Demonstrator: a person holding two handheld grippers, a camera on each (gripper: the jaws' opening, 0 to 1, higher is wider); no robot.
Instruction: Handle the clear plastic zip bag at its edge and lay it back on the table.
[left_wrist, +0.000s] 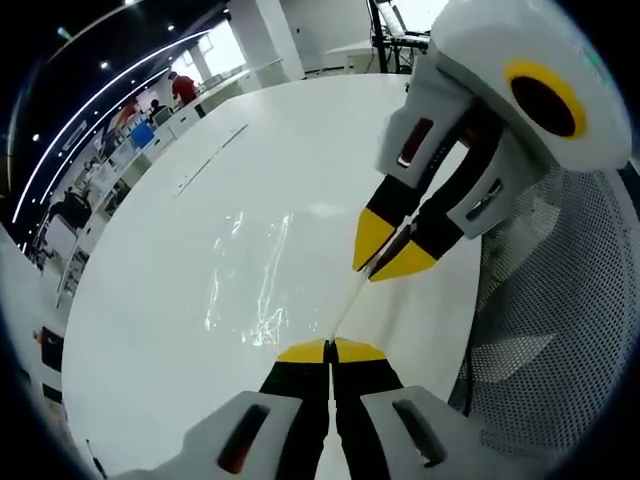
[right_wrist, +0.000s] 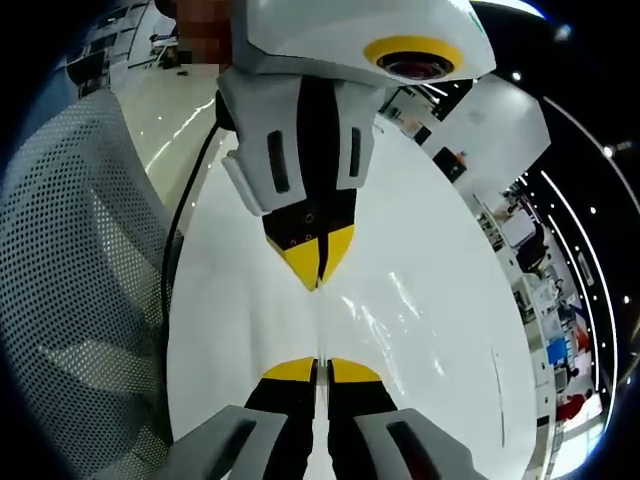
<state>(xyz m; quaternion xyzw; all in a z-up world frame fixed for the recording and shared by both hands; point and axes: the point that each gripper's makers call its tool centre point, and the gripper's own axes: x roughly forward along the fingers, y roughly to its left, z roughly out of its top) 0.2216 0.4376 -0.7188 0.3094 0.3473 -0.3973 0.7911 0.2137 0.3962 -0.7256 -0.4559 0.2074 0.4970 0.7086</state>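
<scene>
Left gripper view: both grippers (left_wrist: 330, 351) (left_wrist: 392, 247) seemingly pinch bag (left_wrist: 250, 290) edge.

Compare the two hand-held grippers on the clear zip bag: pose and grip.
In the left gripper view, the left hand-held gripper rises from the bottom, while the right hand-held gripper slants in from the upper right. Both are shut on the clear zip bag, pinching the same edge at separate points. Both have yellow tips, and the bag spreads over the white table.
</scene>
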